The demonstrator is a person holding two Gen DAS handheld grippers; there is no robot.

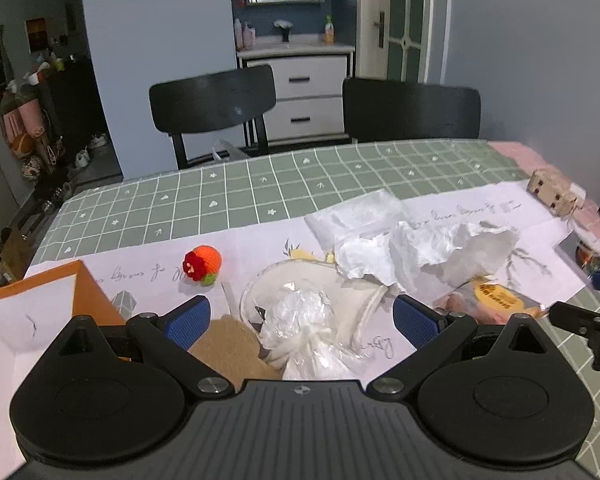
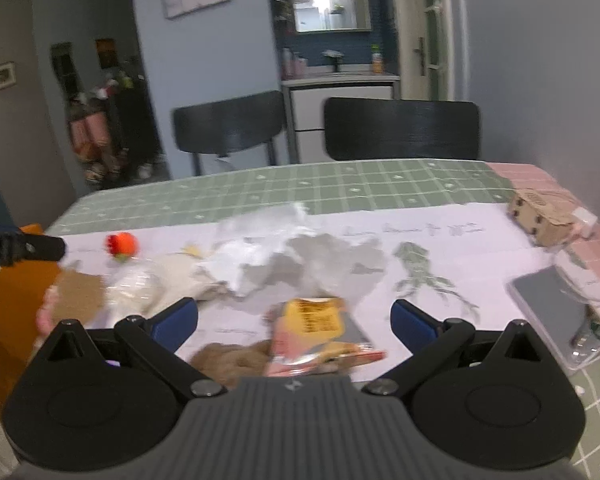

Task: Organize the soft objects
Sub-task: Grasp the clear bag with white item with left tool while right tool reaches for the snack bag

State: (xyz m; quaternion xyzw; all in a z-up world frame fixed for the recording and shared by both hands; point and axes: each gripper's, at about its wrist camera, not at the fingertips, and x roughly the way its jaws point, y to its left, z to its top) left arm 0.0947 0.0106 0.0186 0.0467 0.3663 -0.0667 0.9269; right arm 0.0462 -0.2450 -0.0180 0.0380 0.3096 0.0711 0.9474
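Directly ahead of the left tool (image 1: pixel 302 322), low and near, a clear plastic-wrapped white bundle (image 1: pixel 308 320) is seen lying between the 2 blue pads, which stand wide apart and touch nothing. The bundle rests on a cream fabric piece (image 1: pixel 340 300), with a tan fuzzy item (image 1: pixel 228 348) just to its left. An orange box (image 1: pixel 40 304) sits at the near left of the surface (image 1: pixel 260 184), probably the place for sorted things, so the left tool is judged nearer to both bundle and box.

Further left and farther away, a crocheted orange ball (image 1: pixel 202 264) lies alone on the paper sheet (image 1: pixel 460 208).

The right tool (image 2: pixel 294 320) is likewise held open, nothing gripped; a pink and yellow packet (image 2: pixel 316 328) lies just in front of it, its long axis running near to far, beside a brown furry thing (image 2: pixel 228 360). Crumpled white plastic (image 1: pixel 412 248) is spread beyond both, toward the far right.
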